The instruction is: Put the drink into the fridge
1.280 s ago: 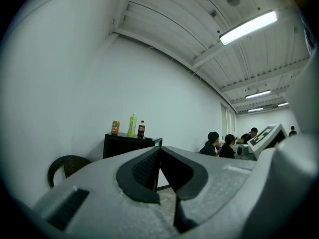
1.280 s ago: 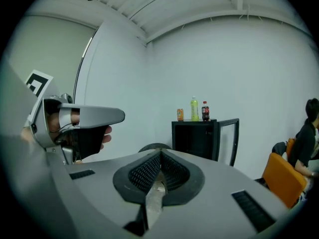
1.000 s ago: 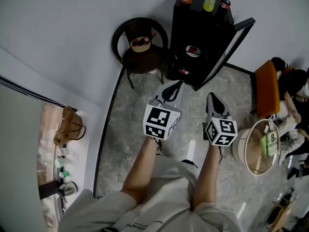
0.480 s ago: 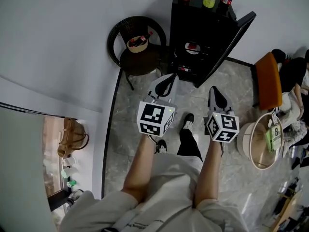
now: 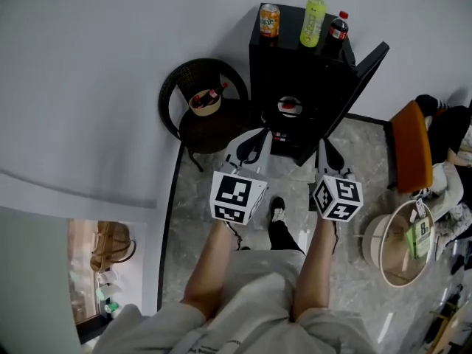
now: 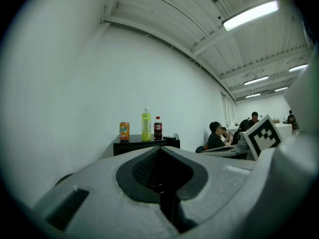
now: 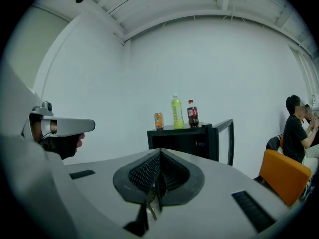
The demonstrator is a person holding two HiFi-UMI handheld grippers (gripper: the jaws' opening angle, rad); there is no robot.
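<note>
Plainly, left claw [image 5: 254,137] and right claw [image 5: 325,147], clenched empty, point at the open fridge [image 5: 291,57]; drinks [image 5: 313,22] atop it await pickup.

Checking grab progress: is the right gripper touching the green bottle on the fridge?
Apart. The right gripper view shows the shut right gripper far short of the green bottle, clear space between.

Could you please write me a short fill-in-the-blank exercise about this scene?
On top of the black mini fridge stand ___ drinks.
The tall yellow-green bottle stands between the orange can and the dark cola bottle, whose cap is ___.
The fridge's glass door stands ___.
Missing: three; red; open.
</note>
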